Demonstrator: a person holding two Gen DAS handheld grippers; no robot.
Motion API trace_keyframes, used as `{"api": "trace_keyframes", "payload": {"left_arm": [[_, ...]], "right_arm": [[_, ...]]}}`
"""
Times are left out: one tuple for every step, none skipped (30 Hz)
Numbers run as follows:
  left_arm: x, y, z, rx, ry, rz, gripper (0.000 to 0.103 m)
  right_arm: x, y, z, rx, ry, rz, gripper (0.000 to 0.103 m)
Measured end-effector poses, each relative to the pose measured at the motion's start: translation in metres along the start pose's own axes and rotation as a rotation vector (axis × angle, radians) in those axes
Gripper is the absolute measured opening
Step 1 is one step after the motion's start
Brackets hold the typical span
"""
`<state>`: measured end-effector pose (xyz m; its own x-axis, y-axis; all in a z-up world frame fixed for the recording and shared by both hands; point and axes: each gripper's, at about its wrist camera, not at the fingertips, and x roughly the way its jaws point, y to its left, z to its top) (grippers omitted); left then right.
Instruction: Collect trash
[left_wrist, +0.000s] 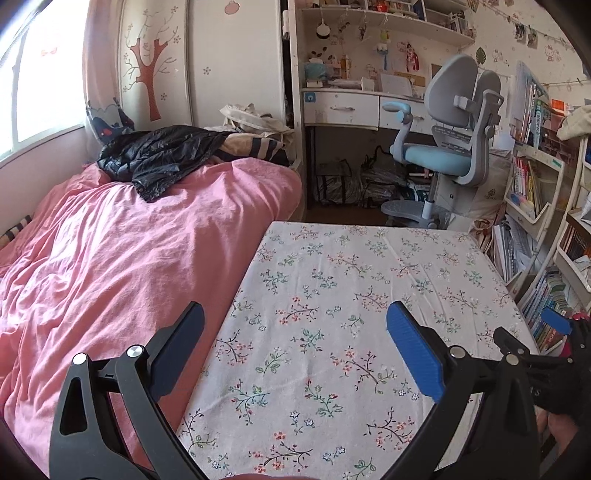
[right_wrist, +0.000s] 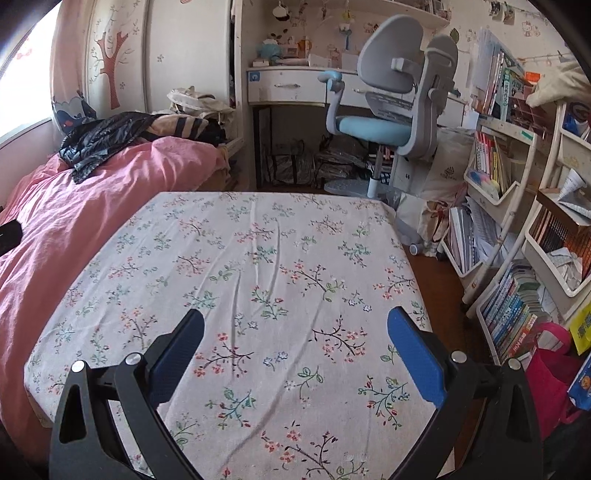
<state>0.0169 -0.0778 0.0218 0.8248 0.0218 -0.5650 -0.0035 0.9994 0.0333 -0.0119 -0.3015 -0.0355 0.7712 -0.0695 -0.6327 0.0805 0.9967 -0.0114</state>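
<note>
Left wrist view: left gripper (left_wrist: 295, 347), black arms with blue pads, spread wide and holding nothing, hangs over the near left part of a white floral-print tablecloth (left_wrist: 354, 295). Pink wrinkled bedspread (left_wrist: 110, 258) to its left; crumpled black plastic bag (left_wrist: 159, 155) lies on the bed, far ahead-left. Grey-and-blue desk chair (left_wrist: 447, 136) far ahead-right. The other gripper's tip shows at the right edge.

Right wrist view: right gripper (right_wrist: 295, 347), jaws likewise wide apart and empty, above the cloth (right_wrist: 258, 258). Black bag (right_wrist: 99, 140) far ahead-left on the bedspread (right_wrist: 55, 221). White bookshelves crammed with books (right_wrist: 517, 206) to its right. No loose trash visible on the cloth.
</note>
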Motion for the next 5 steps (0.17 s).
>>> {"api": "trace_keyframes", "payload": {"left_arm": [[0.004,0.002,0.0,-0.004,0.02,-0.006,0.096],[0.006,0.005,0.0,-0.008,0.033,-0.004,0.096],[0.008,0.007,0.0,-0.013,0.044,-0.001,0.096],[0.011,0.008,-0.001,-0.018,0.056,0.002,0.096],[0.013,0.011,-0.001,-0.023,0.067,0.001,0.096]], "right_arm": [[0.008,-0.001,0.0,0.001,0.019,-0.007,0.096],[0.018,-0.002,0.001,-0.003,0.045,-0.019,0.095],[0.028,-0.003,0.002,-0.006,0.066,-0.029,0.095],[0.034,-0.002,0.003,-0.008,0.076,-0.034,0.096],[0.041,-0.002,0.004,-0.011,0.089,-0.041,0.095]]}}
